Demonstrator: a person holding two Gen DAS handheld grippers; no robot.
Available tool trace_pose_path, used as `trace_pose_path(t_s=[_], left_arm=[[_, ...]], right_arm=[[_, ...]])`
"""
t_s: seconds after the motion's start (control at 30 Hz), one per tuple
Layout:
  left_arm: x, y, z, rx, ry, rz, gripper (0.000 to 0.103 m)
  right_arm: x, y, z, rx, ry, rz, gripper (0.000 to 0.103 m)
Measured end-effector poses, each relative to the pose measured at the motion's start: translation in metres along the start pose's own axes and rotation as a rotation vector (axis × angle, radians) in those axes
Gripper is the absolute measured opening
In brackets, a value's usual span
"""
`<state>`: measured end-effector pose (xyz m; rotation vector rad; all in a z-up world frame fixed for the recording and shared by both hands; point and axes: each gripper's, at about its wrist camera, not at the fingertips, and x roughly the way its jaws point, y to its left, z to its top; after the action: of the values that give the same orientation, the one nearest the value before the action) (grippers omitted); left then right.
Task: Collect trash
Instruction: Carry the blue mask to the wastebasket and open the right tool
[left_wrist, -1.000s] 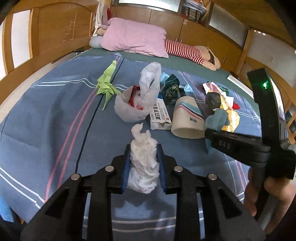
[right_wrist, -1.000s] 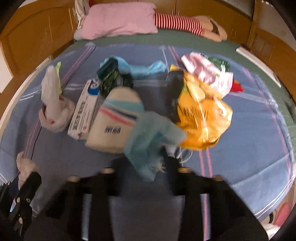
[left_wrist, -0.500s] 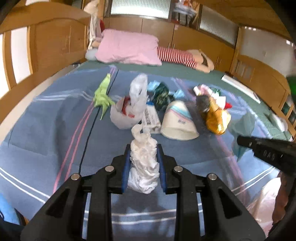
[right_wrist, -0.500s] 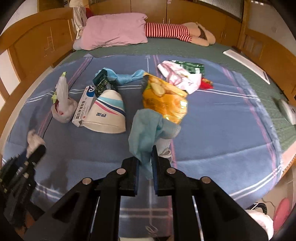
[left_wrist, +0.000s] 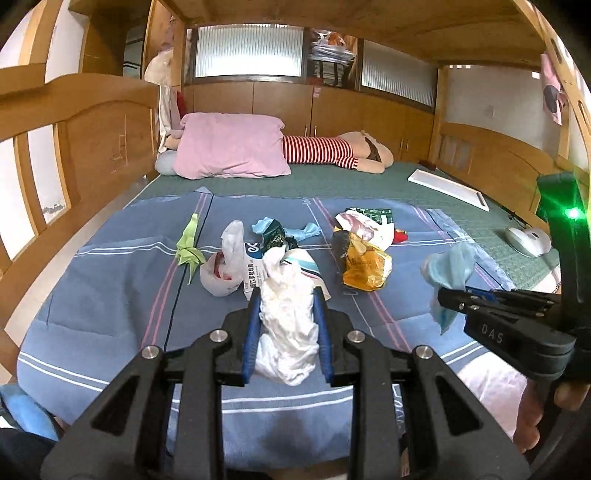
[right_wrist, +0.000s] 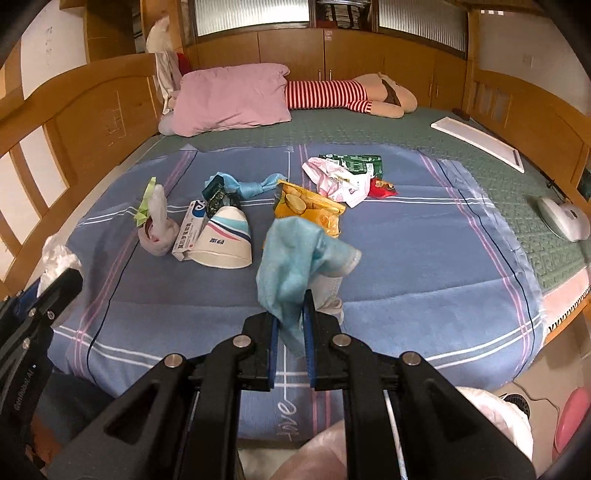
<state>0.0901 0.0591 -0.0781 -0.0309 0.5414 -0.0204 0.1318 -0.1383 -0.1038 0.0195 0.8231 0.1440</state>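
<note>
**A:** What writing can be read?

**B:** Very little. The right claw (left_wrist: 448, 295) shows "DAS" in pale letters on its black side in the left wrist view. A white toothpaste box (right_wrist: 188, 230) has blue Chinese characters, too small to read. A white paper bowl (right_wrist: 225, 242), lying on its side beside the box, carries a small blue logo I cannot make out. The blue striped blanket (right_wrist: 406, 266) has cursive lettering near the bed's near edge, upside down and unclear.

**A:** What are the claws doing?

**B:** The left claw (left_wrist: 288, 314) is clamped on a crumpled white tissue wad (left_wrist: 286, 317), held above the blanket's near edge. The right claw (right_wrist: 290, 325) has just closed further and now pinches a light blue face mask (right_wrist: 295, 258), lifted clear of the bed.

**A:** What has changed since a second ago?

**B:** Both claws have risen and pulled back towards the near edge. The mask, which was low over the litter, now hangs in the air. More of the room shows.

**A:** And the surroundings?

**B:** A wide bed with a wooden headboard on the left and a green mat (right_wrist: 369, 125) under the blanket. Mid-bed lies more trash: a yellow chip bag (right_wrist: 310, 210), a knotted white plastic bag (left_wrist: 225, 266), green folded paper (left_wrist: 188, 247), and pink and green wrappers (right_wrist: 343, 173). At the far edge rest a pink pillow (left_wrist: 229, 147) and a striped plush toy (left_wrist: 332, 151). Wooden cabinets line the far wall.
</note>
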Motion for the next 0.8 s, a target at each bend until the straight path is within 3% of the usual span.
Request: trace_pose_path(t_s=[0.8], left_arm=[[-0.022,-0.005,-0.002,0.007,-0.013,0.012,0.027]], right_arm=[[-0.031,-0.013,-0.010,0.047,-0.033,0.031,0.013]])
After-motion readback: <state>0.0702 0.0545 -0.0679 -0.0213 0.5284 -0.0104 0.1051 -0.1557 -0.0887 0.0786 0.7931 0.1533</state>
